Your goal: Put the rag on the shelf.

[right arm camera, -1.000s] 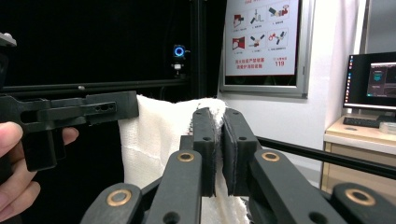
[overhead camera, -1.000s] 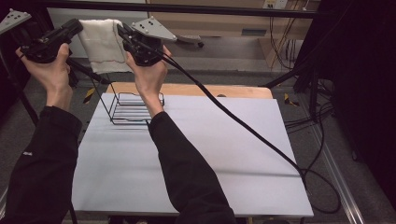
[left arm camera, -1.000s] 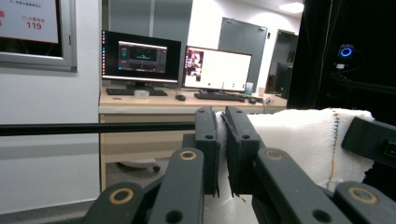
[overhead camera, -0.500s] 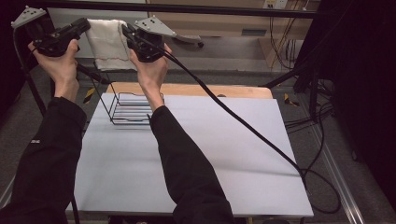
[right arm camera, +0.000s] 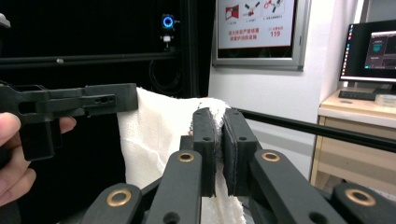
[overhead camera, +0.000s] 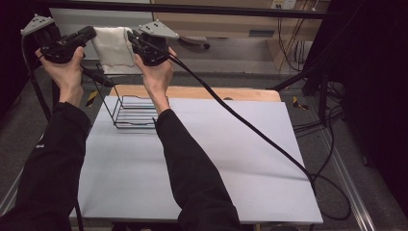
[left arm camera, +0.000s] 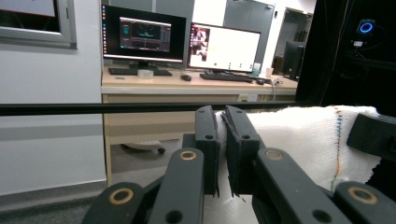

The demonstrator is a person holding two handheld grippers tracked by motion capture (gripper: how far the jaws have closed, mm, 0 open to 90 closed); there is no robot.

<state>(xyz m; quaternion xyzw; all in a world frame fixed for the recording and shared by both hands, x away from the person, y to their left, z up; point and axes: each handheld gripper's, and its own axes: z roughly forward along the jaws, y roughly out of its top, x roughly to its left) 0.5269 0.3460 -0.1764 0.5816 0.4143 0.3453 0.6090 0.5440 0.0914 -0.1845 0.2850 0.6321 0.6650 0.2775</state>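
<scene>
A white knitted cloth (overhead camera: pixel 113 50) hangs in the air between my two grippers, above the far left of the table. My left gripper (overhead camera: pixel 91 33) is shut on the cloth's left upper edge, and in the left gripper view its jaws (left arm camera: pixel 222 126) pinch the cloth (left arm camera: pixel 299 140). At the cloth's right upper edge, my right gripper (overhead camera: pixel 131 37) is shut on it too. The right gripper view shows those jaws (right arm camera: pixel 218 126) clamped on the cloth (right arm camera: pixel 154 135), with the left gripper (right arm camera: pixel 70 105) holding its far corner. A black wire rack (overhead camera: pixel 134 113) stands on the table below the cloth.
The white table top (overhead camera: pixel 231 154) runs to a wooden strip (overhead camera: pixel 240 94) along its far edge. A black cable (overhead camera: pixel 240 122) trails from the right gripper across the table and off its right side. A dark horizontal bar (overhead camera: pixel 216 8) crosses above, beyond the table.
The left gripper has moved right in the picture, and both hands have sunk a little with the cloth still held between them.
</scene>
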